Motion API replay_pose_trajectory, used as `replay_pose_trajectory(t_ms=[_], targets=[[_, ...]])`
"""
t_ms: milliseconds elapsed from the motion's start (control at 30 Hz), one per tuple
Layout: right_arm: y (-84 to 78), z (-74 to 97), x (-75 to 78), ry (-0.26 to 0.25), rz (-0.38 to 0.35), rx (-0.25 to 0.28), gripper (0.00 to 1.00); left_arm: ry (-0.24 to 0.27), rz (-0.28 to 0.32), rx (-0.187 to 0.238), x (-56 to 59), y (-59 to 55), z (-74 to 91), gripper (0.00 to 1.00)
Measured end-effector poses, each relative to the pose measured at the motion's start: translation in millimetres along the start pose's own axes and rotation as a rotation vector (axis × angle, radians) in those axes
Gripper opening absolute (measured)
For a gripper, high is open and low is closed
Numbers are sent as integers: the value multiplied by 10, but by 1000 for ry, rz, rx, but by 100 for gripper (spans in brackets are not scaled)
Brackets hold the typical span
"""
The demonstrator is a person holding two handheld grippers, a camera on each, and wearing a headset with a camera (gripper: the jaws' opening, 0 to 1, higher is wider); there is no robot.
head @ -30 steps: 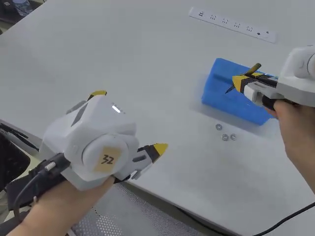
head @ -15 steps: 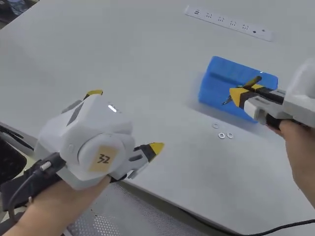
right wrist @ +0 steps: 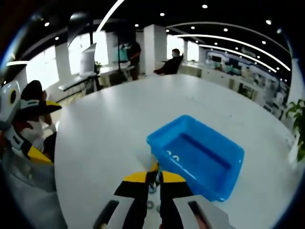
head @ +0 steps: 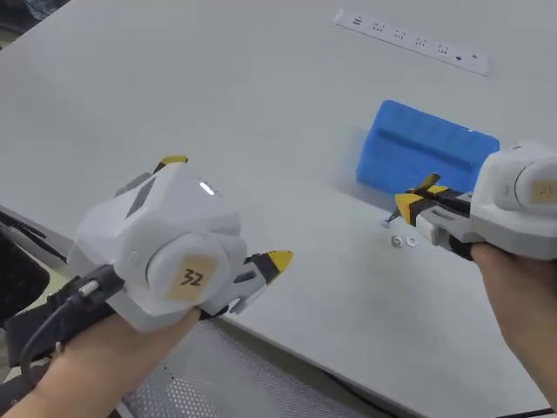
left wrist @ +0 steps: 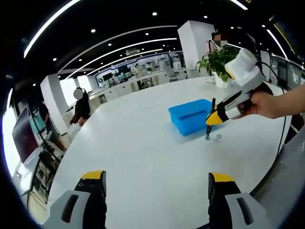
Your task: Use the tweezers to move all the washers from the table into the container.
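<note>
My right gripper [head: 407,205] is shut on dark tweezers [head: 391,217], tips pointing down at the table just in front of the blue container [head: 426,148]. Two small washers [head: 398,241] lie on the table right beside the tips. In the right gripper view the shut jaws [right wrist: 153,177] hold the tweezers over a washer [right wrist: 150,205] on the table, and two washers [right wrist: 171,156] lie inside the container [right wrist: 209,176]. My left gripper [head: 226,210] hovers open at the near left, with nothing between its fingers. The left gripper view shows the tweezers [left wrist: 208,123] above the washers [left wrist: 217,139].
A white power strip [head: 413,42] lies at the far edge of the white table [head: 218,96]. The table's near edge runs just below my left gripper, with a black cable [head: 48,326] by it. People stand in the background [left wrist: 81,102].
My right gripper has come back from above the container toward me and lowered, bringing the tweezers' tips down to the washers on the table. The left gripper has hardly moved.
</note>
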State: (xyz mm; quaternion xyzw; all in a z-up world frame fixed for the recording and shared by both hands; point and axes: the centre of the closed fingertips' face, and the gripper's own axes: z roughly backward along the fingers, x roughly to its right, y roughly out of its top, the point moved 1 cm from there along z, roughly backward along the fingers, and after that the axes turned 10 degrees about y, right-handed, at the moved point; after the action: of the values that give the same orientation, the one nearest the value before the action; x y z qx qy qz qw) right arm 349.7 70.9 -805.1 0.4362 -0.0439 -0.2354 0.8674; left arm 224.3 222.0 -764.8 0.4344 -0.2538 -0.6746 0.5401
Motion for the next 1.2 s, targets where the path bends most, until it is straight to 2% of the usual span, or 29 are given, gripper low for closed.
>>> replay_pose_trajectory(t_ms=[233,333,467,567,767,867,1133,1200], targets=[[15,-33,19,-16,1,23,4,-2,-5,-3,7,-8,-3,90],[29,-46,-8,-15,-30,62,4,-1,-6,-5,6,-11,-4,90],[44,-29,-17,-36,-58,87,3,0,-8,-6,4,-13,-6,89],[19,-10,4,-48,-140,89,3,-1,-10,-6,9,-13,-7,89],[18,7,52,-31,-167,86,3,-7,-21,-15,22,-31,-13,89],[45,23,42,-22,-158,93,3,-8,-22,-15,25,-30,-12,89],[245,197,-24,-10,-104,117,4,-12,-21,-16,30,-33,-13,89],[339,248,-18,-6,-87,125,4,-12,-20,-17,29,-35,-14,89]])
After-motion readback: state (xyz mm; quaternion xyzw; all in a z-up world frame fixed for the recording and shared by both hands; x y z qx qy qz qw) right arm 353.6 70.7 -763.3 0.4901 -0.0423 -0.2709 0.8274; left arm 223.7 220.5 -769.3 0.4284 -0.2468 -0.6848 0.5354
